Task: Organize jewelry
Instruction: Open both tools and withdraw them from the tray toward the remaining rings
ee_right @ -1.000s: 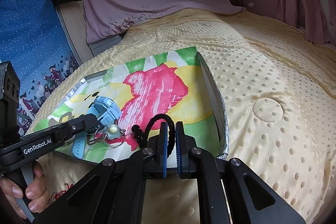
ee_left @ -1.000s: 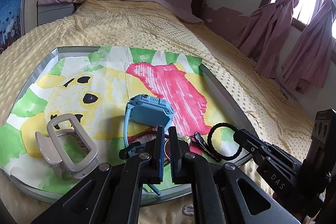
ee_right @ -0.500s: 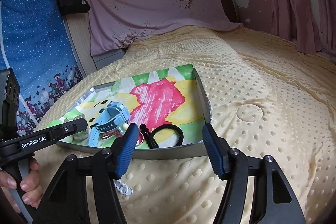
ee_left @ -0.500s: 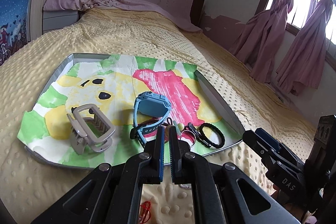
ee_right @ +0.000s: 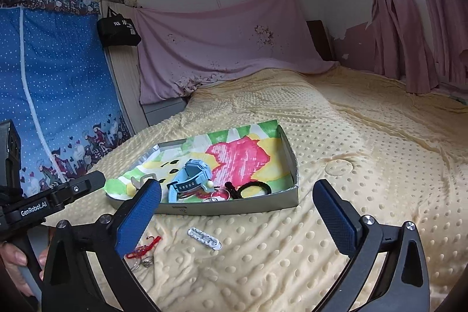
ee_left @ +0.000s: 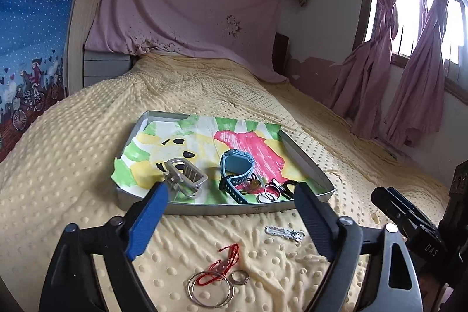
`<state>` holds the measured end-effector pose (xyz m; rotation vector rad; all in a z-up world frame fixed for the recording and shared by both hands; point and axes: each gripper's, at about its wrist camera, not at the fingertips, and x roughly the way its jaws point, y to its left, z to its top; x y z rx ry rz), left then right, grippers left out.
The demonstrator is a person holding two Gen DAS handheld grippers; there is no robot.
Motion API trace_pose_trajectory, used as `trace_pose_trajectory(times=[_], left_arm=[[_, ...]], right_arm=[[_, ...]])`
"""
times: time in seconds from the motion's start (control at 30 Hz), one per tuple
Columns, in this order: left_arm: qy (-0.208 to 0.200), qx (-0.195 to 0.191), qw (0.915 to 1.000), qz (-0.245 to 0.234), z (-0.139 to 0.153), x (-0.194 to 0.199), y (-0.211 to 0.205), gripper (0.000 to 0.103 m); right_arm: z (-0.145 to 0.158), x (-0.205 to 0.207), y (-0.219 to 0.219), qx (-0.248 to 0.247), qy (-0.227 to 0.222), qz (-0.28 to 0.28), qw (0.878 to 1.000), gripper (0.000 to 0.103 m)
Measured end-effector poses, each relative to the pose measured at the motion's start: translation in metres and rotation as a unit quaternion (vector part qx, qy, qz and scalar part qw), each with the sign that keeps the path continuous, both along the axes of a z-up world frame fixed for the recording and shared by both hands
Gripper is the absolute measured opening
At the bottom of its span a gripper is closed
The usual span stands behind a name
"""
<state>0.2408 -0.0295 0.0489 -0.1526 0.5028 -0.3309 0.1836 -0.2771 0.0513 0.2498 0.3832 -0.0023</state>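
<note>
Both tongs, left [ee_left: 231, 220] and right [ee_right: 237, 215], are spread wide and empty; ahead the tray [ee_left: 222, 208], below them probably a red cord [ee_left: 225, 263]

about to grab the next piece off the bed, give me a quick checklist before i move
1. Left gripper open and empty: ok.
2. Right gripper open and empty: ok.
3. Pieces left on the blanket: red string, large ring, small ring and white clip: not ok, still outside the tray.
4. Red string free of the rings: not ok, it lies across the large ring.
5. Room in the tray: ok, open space behind the watch.
6. White clip clear of other items: ok.
</note>
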Motion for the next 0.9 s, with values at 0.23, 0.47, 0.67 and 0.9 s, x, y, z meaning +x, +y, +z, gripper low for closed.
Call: trace_pose_trajectory(times=[0.23, 0.47, 0.67, 0.9], left_arm=[[-0.046, 0.002, 0.9987, 0.021, -0.002, -0.047, 0.025, 0.103], [-0.054, 0.002, 0.9977, 0.042, -0.012, -0.077, 0.044, 0.103], [-0.049, 0.007, 0.9979, 0.043, -0.023, -0.093, 0.055, 0.103], [-0.028, 0.024, 0.9984, 0.043, -0.04, -0.099, 0.063, 0.103]], right_arm=[[0.008, -0.035, 0.011, -0.004, -0.01, 0.009, 1.0, 0.102], [0.005, -0.063, 0.025, -0.015, -0.003, 0.022, 1.0, 0.102], [-0.007, -0.077, 0.035, -0.024, 0.012, 0.025, 0.999, 0.102], [-0.017, -0.084, 0.043, -0.036, 0.027, 0.024, 0.999, 0.102]])
